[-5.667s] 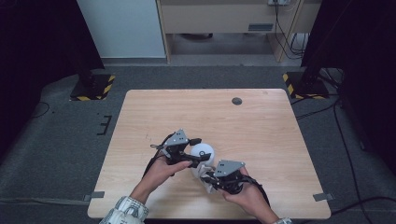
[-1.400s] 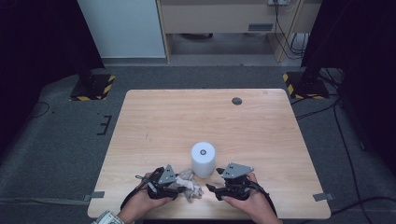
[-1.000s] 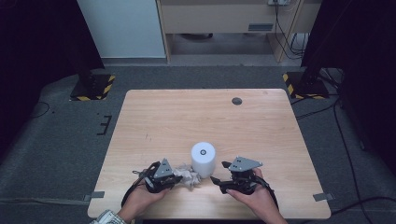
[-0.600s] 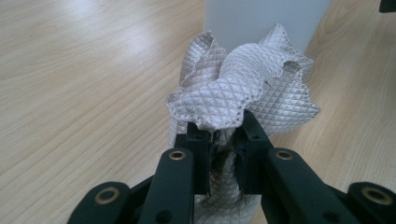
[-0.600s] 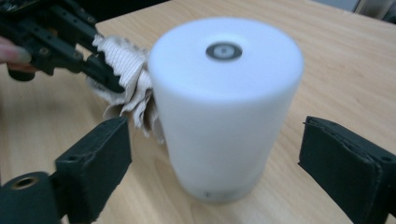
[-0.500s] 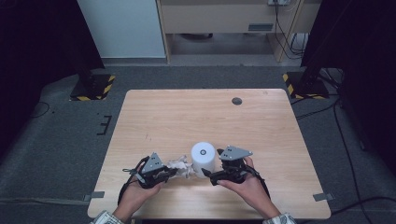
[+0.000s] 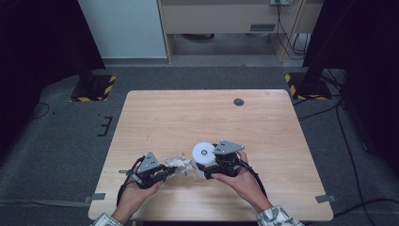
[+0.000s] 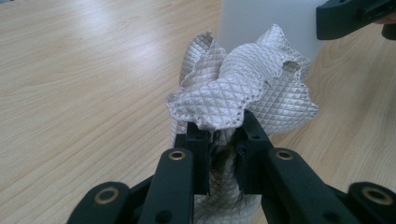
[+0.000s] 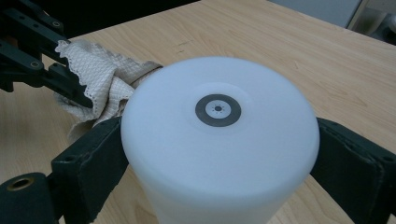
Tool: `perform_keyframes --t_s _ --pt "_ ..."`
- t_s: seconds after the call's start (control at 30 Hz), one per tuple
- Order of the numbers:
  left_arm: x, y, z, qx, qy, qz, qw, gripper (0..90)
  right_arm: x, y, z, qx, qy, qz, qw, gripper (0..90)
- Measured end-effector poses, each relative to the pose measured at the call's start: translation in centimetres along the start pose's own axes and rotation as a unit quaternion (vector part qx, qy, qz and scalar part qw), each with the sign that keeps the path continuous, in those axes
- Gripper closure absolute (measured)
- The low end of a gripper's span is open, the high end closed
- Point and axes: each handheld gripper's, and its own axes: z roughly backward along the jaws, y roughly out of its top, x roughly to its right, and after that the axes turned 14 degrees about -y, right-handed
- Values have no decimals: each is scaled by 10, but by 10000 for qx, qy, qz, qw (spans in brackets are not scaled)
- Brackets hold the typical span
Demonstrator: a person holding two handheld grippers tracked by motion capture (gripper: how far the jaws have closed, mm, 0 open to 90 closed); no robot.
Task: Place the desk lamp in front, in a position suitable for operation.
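Loads of bare table (image 7: 197, 113) behind; work sits near the front edge. Left gripper (image 7: 165, 172) is clamped on the cloth (image 7: 181, 165); right gripper (image 7: 210, 165), jaws just widened, hugs the white cylinder (image 7: 203, 153) beside it

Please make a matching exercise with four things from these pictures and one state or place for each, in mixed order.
1. left tool
2. right tool
3. cloth
4. dark disc

a. crumpled, beside the white cylinder
b. alone on the far part of the table
c. jaws either side of the white cylinder
d. shut on the cloth

Pairs: 1-d, 2-c, 3-a, 4-b
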Motion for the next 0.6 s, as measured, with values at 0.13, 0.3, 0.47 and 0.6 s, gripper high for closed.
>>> perform_keyframes --t_s 0.13,0.3,0.47,0.6 --pt "0 0 1 28 5 4 10000 774 0 0 -3 51 -16 18 10000 67" --pt "0 0 2 34 20 8 10000 774 -1 3 -8 35 8 -19 10000 73" --pt "0 0 2 49 18 24 10000 773 -3 4 -14 15 -6 -34 10000 71" --pt "0 0 3 67 9 33 10000 773 -4 6 -15 -30 -24 3 10000 87"
